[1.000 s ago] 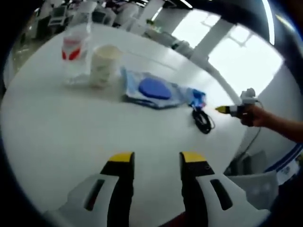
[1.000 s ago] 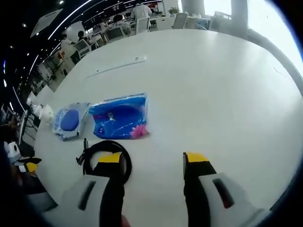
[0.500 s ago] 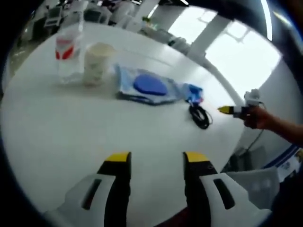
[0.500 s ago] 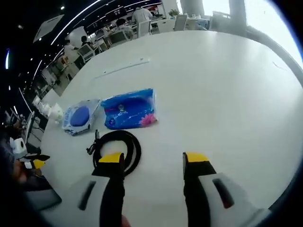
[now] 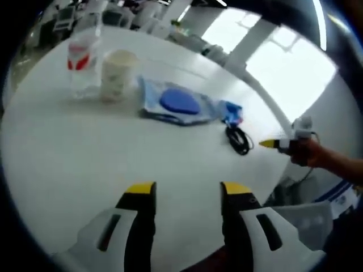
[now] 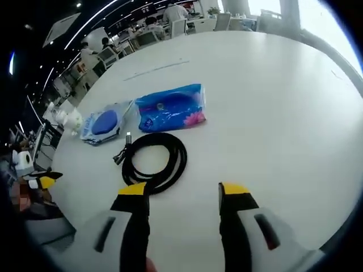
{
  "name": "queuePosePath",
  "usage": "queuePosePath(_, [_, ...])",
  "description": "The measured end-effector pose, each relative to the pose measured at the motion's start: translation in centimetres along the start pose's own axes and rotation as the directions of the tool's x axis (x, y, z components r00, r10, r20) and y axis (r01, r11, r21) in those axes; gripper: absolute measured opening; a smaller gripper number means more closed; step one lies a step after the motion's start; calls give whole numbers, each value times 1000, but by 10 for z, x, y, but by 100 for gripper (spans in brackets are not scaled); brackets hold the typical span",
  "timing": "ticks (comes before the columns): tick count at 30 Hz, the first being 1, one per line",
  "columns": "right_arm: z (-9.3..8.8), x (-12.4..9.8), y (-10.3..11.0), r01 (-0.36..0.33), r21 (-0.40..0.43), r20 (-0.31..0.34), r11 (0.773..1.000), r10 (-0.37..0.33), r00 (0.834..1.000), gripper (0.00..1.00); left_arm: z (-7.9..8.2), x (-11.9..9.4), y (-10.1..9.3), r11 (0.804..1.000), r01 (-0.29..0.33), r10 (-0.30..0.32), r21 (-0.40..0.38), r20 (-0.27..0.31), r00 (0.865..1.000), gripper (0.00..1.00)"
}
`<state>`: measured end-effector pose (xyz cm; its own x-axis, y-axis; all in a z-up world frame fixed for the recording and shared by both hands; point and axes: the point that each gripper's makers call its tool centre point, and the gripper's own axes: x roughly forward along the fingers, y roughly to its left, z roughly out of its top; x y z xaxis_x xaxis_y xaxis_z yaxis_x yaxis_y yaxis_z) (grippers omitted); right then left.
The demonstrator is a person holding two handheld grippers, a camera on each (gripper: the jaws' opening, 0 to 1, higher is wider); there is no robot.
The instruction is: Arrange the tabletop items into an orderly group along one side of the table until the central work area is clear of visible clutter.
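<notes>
On the white round table a clear water bottle with a red label stands next to a pale paper cup. Beside them lies a clear pouch with a blue disc, then a blue tissue pack and a coiled black cable. My left gripper hovers open over bare table, well short of the row. My right gripper is open just in front of the cable; it also appears at the right of the left gripper view, its yellow-tipped jaw in a person's hand.
The table edge curves close behind the cable in the left gripper view. Wide bare tabletop stretches to the right of the tissue pack. Desks, chairs and people fill the office beyond the table.
The right gripper view has moved closer to the cable, which now lies fully ahead of the jaws. The left gripper view has barely shifted. No item has moved.
</notes>
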<state>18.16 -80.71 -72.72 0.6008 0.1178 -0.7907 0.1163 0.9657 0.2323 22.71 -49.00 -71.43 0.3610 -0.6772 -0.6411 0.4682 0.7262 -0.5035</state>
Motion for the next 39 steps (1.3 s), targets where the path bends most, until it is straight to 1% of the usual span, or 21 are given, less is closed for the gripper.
queuePosePath(3, [-3,3,-1,4,-6,-8,1000,-4,1000,49,0,0,-2,1000,8,-8,-1,-3,1000,43])
queuePosePath(7, [-6,6,-1,1,-13,-21,1000,-2,1000,49,6,-4,-6,1000,23,-23,-6,23,999,43])
queuePosePath(10, [-6,7,-1,2,-11,-26,1000,-2,1000,48,6,-5,-7,1000,21,-21,1,26,999,44])
queuePosePath(12, [-2,14,-7,1,-15,-29,1000,-2,1000,48,5,-5,-7,1000,22,-22,2,24,999,44])
queuePosePath(17, [4,24,-13,1,-19,-33,1000,-1,999,48,8,-8,-7,1000,21,-21,-1,38,999,45])
queuePosePath(22, [6,29,-14,3,-30,-46,1000,-5,999,46,8,-8,-9,1000,29,-29,-2,35,999,45])
queuePosePath(25, [9,34,-17,7,-20,-48,1000,-8,999,46,9,-8,-9,1000,28,-28,3,32,999,46])
queuePosePath(29, [13,41,-14,-18,-33,-34,999,17,999,47,6,-9,-9,1000,28,-28,-8,25,999,45])
queuePosePath(34, [15,49,-19,-4,-50,-47,999,2,999,46,7,-11,-7,1000,23,-22,-17,29,999,46])
queuePosePath(35, [5,36,0,-2,-64,-52,998,-1,999,46,7,-11,-6,1000,21,-20,-19,29,999,46])
queuePosePath(36, [3,32,6,0,-76,-51,997,-4,999,46,7,-11,-5,999,22,-21,-23,29,999,46])
queuePosePath(38, [3,31,7,10,-94,-50,995,-15,999,46,6,-11,-5,999,32,-31,-41,31,999,46])
queuePosePath(39, [2,25,16,18,-102,-46,995,-23,999,46,7,-11,-6,998,35,-34,-44,34,999,46])
